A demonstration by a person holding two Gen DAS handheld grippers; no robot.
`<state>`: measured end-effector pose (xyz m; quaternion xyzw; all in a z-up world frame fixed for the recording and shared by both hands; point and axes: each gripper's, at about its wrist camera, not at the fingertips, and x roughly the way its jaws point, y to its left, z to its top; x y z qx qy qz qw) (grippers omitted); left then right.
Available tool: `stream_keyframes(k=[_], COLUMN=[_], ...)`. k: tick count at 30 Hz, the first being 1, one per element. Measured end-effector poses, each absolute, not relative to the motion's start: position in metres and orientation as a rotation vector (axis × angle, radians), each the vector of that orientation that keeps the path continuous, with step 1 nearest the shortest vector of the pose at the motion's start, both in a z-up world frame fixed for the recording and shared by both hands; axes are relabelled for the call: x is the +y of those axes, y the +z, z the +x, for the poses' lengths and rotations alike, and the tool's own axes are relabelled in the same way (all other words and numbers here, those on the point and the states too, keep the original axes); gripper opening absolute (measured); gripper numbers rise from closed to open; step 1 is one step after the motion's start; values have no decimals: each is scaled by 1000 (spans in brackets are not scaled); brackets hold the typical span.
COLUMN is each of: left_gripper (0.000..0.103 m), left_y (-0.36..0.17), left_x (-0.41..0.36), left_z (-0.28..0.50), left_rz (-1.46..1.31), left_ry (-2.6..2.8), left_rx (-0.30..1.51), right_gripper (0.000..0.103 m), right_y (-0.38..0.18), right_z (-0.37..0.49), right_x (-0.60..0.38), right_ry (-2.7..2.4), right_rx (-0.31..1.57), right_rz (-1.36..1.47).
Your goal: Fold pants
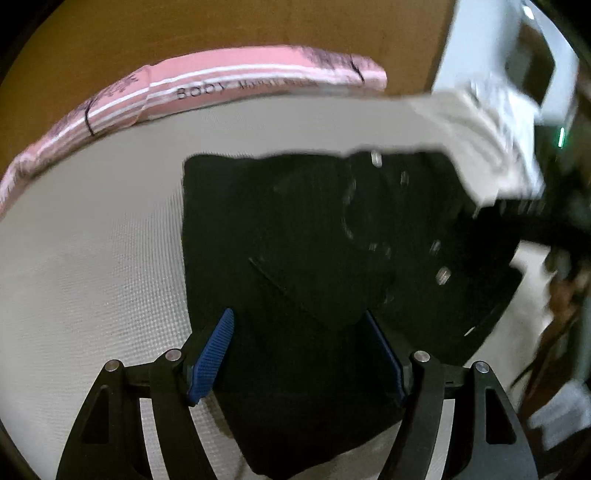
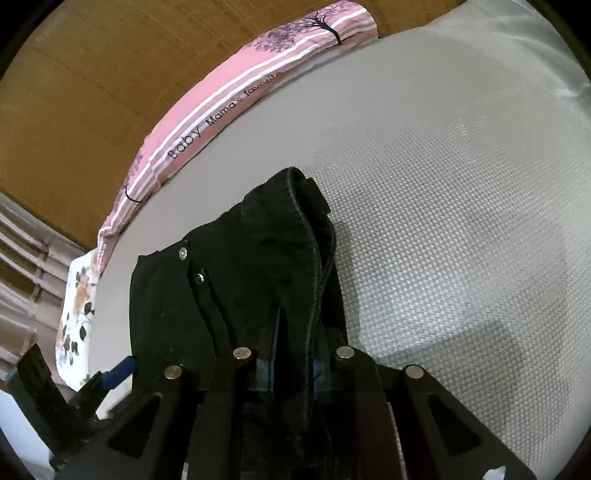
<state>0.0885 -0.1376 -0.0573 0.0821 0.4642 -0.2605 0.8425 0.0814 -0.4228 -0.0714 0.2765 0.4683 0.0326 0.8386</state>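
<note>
Black denim pants (image 1: 314, 236) with metal rivets lie on a grey textured mattress (image 1: 92, 258). My left gripper (image 1: 301, 354) is open, its blue-padded fingers (image 1: 214, 354) spread over the pants' near part, nothing between them. In the right wrist view my right gripper (image 2: 293, 354) is shut on a bunched, seamed fold of the pants (image 2: 258, 266), which rises lifted in front of the camera. The left gripper (image 2: 114, 373) shows at that view's lower left. The right side of the left wrist view is blurred.
A pink striped pillow with "Baby Mama's favorite" text (image 1: 229, 81) lies along the mattress's far edge against a brown wooden headboard (image 1: 184, 29). A floral cloth (image 2: 75, 325) hangs at the mattress's left corner. White cloth (image 1: 491, 140) sits at the far right.
</note>
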Motion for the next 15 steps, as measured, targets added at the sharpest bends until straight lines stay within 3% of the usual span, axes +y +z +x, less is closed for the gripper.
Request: stream_keyframes(k=[2, 3, 15], left_gripper=[72, 72, 72], left_y=[-61, -62, -57], left_x=[-141, -141, -138], left_z=[86, 86, 80], left_rz=[199, 195, 178], left_ry=[-533, -530, -502], left_rx=[975, 977, 1004], right_gripper=[32, 33, 32], right_y=[-65, -63, -42], right_z=[79, 77, 28], right_x=[-421, -421, -413], right_ry=[45, 33, 41], right_rx=[998, 996, 992], right_rz=[557, 552, 537])
